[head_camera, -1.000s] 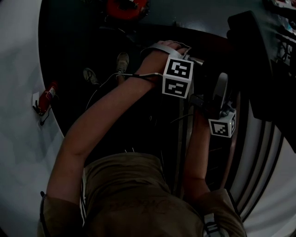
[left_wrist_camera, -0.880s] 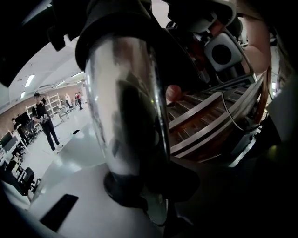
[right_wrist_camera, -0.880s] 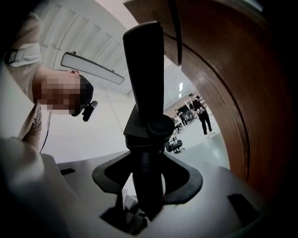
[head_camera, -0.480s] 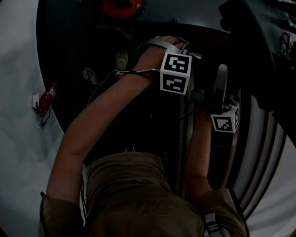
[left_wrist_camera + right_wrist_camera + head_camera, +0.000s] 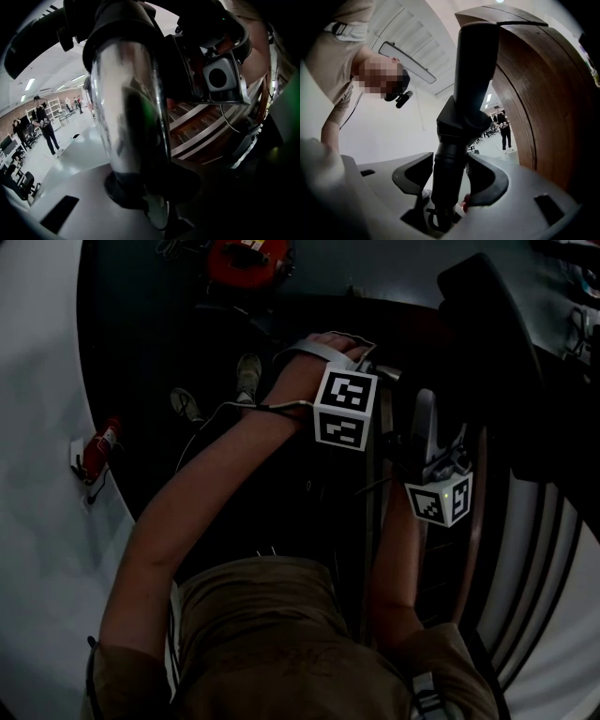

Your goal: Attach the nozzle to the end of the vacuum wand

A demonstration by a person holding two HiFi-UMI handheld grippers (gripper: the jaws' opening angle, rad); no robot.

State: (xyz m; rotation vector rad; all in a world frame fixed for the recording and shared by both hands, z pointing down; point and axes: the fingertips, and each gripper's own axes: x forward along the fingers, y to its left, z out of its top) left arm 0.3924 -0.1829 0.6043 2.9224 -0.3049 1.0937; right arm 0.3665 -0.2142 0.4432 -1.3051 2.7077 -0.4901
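left fingers [image 5: 180, 183] clamped on wand [image 5: 126, 108], right fingers [image 5: 490, 180] gripping nozzle [image 5: 473, 70] but just easing open; if unseated, it slips off.

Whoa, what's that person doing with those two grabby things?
A person is putting a vacuum cleaner together. The left tool is clamped on the shiny metal wand. The right tool grips the black nozzle, though its jaws have just been opening a little with the nozzle between them. Whether the two parts are joined yet can't be seen.
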